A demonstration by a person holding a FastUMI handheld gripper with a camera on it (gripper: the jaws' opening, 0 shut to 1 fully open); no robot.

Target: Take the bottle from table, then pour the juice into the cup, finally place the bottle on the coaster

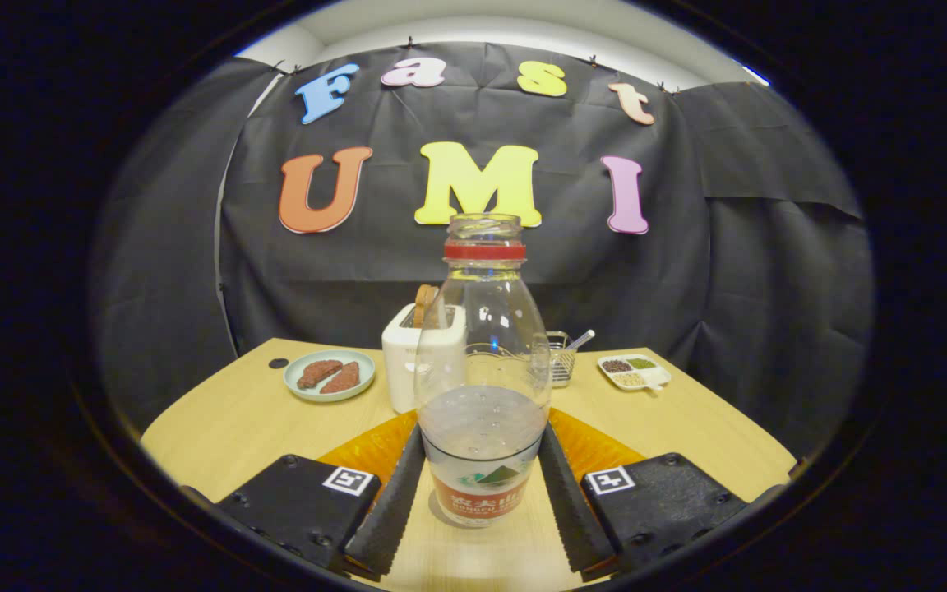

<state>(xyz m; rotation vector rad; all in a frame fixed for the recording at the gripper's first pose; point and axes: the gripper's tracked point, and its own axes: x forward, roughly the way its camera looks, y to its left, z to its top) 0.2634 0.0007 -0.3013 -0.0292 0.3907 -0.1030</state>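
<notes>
Ribbed fingers (pixel 391 501) of the hand-held gripper (pixel 482 501) are seen flanking the bottle (pixel 482 370), apparently clamped on its lower body | bottle stood upright on the counter (pixel 227 427), long axis vertical, uncapped mouth upward | orange coaster (pixel 367 448) just behind | risk: smooth plastic judged liable to slip or spill if tilted early.

The clear bottle (pixel 482 370) stands upright on the wooden table (pixel 219 427), uncapped, with a red ring at its neck and pale liquid low in its body. It sits between the gripper (pixel 482 485) fingers (pixel 391 501); both pads touch its lower sides. An orange coaster (pixel 367 448) lies just behind the fingers. Beyond the bottle are a white toaster (pixel 408 362), a plate (pixel 330 376) with two brown pieces, a wire basket (pixel 560 358) and a divided dish (pixel 634 372)
</notes>
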